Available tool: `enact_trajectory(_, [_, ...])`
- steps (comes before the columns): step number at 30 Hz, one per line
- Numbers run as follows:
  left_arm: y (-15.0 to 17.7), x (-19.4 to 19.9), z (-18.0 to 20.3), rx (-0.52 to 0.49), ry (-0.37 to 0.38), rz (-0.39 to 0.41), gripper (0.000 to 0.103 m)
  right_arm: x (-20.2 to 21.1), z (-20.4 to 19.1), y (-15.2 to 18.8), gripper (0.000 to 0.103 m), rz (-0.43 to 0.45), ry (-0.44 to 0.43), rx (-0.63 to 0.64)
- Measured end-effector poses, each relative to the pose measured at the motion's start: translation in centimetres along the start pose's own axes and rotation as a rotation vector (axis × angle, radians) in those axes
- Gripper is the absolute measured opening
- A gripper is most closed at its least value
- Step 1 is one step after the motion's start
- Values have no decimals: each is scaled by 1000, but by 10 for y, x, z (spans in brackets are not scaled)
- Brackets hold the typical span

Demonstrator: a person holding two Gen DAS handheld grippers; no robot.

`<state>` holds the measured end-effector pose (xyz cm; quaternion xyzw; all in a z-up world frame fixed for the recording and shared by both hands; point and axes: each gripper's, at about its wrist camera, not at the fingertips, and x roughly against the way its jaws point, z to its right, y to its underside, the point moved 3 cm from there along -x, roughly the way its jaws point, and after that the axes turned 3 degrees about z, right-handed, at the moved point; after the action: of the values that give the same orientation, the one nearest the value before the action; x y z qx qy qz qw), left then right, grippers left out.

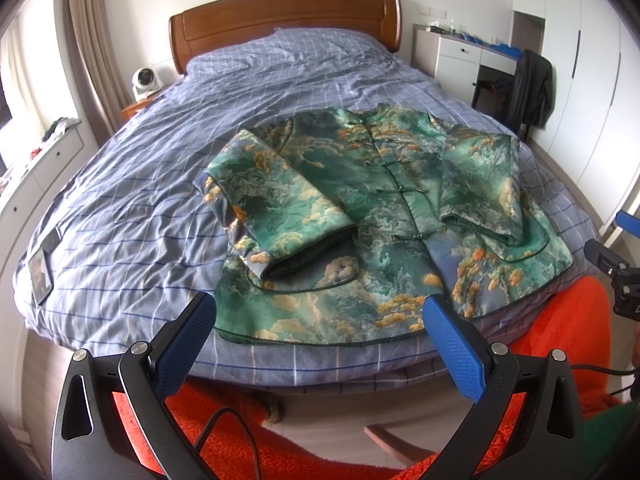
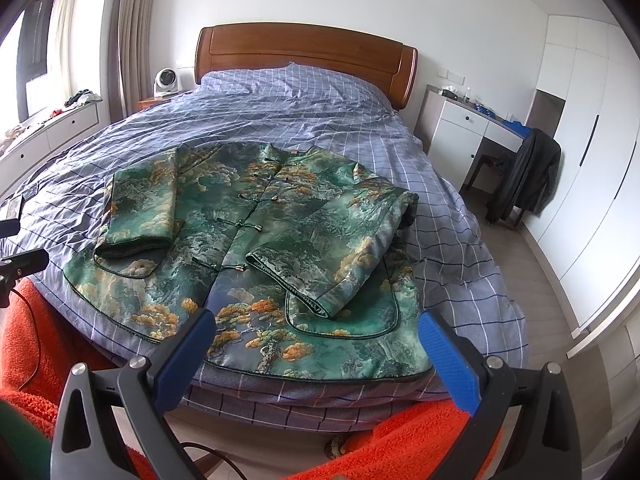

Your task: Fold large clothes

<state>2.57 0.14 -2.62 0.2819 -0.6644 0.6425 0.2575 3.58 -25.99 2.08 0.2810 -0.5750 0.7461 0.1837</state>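
Lying front-up near the foot of the bed (image 1: 132, 216), the green brocade jacket (image 1: 384, 208) has both sleeves folded in across its chest — the left sleeve (image 1: 276, 204) slants over the front panel, the right sleeve (image 1: 480, 188) lies doubled back beside the knot-button placket. A phone (image 1: 40, 276) rests on the checked blue duvet far left of it. The left gripper (image 1: 320, 316) hovers above the hem with its blue fingers spread wide, holding nothing; the right gripper (image 2: 316, 332) hangs likewise parted and empty over the hem's right side. A white desk (image 1: 460, 56) stands beyond.
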Motion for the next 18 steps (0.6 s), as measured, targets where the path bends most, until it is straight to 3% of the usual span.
enact_trajectory(18, [1,-2,-3,2,2,-4,103,-4,-3,2,103,0,-48,-3])
